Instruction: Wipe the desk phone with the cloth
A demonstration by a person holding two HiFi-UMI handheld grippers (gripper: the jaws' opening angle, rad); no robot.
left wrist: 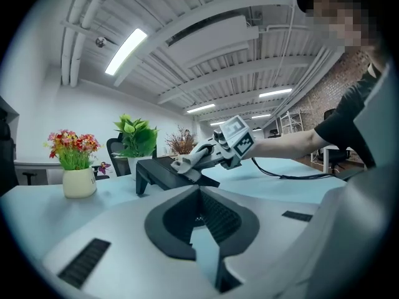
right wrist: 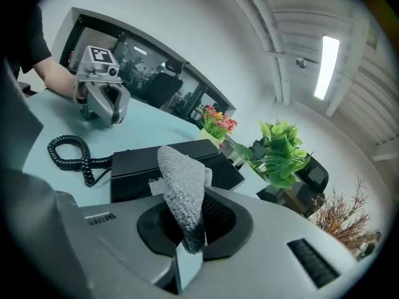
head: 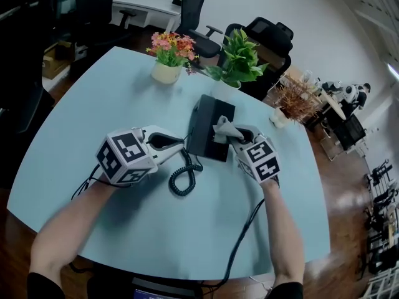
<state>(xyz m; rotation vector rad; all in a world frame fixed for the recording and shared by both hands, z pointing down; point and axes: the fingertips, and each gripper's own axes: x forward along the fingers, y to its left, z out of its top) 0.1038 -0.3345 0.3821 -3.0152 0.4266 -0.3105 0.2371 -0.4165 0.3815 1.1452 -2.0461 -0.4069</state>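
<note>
Both forearms of the person come in from the near edge of the pale blue worktop (head: pixel 87 98), bare below short dark sleeves, and each hand holds one tool with a marker cube on top. The left forearm (head: pixel 68 232) lies at an angle, from near left towards the centre, and the left tongs (head: pixel 179 143) point to the right, low over the worktop, near to the left side of the black desk phone (head: pixel 206 120). In the left gripper view its two halves are pressed together and nothing is between them; the phone stands a little ahead of them, and I cannot tell if they touch it. The right forearm (head: pixel 283 229) goes almost straight away from the person, and the right tongs (head: pixel 232 141) point to the far left, onto the right part of the phone. They are pinching a grey fluffy cloth (right wrist: pixel 184 189), which stands up from them in a folded lump and lies over the top of the phone. The phone is in the middle of the worktop, and its coiled cord (head: pixel 182 178) curls just in front of it, between the two tools. On the far side stand a pot of flowers (head: pixel 168 55) and a green plant (head: pixel 238 60).
</note>
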